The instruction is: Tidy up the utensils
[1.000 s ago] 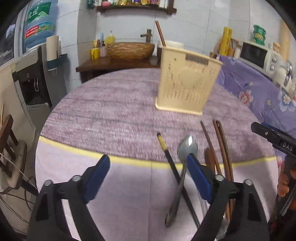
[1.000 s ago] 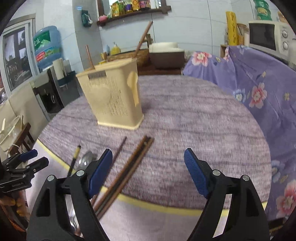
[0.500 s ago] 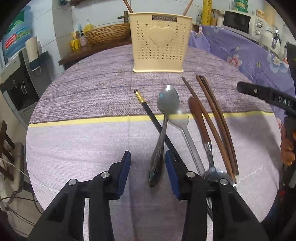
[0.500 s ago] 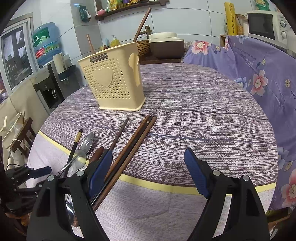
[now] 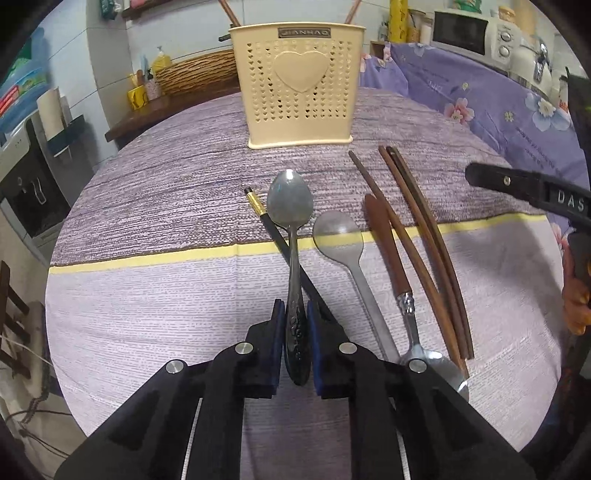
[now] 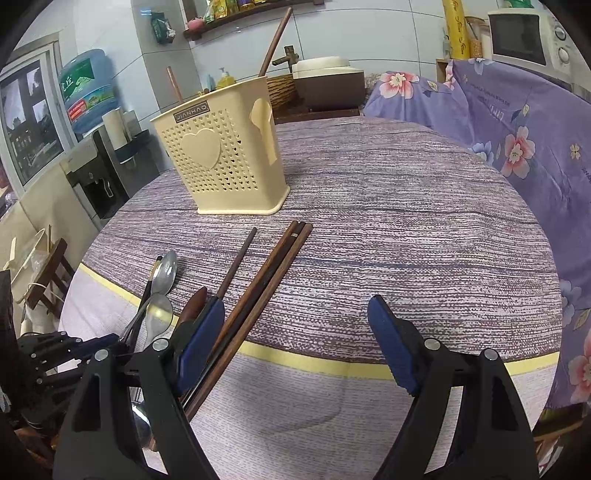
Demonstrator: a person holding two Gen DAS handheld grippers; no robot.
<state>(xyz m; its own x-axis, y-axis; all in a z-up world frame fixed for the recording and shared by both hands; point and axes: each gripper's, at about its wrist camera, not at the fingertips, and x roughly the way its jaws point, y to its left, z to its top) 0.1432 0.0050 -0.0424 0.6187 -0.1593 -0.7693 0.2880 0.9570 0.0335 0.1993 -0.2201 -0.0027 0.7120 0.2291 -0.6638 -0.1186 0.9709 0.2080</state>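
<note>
My left gripper is closing its jaws on the dark patterned handle of a metal spoon, and the blue pads touch the handle on both sides. The spoon lies on the table across a black chopstick. To its right lie a second metal spoon, a wooden-handled spoon and several brown chopsticks. A cream perforated utensil holder stands behind them with two sticks in it. My right gripper hovers open over the brown chopsticks, with nothing between its fingers.
The round table has a purple striped cloth with a yellow band. A floral purple cover and a microwave are at the right. A wicker basket sits behind, and a water dispenser and a wooden chair at the left.
My left gripper came down and forward onto the metal spoon's handle, and its jaws went from wide apart to tight around it. The right gripper has hardly moved and stays open.
</note>
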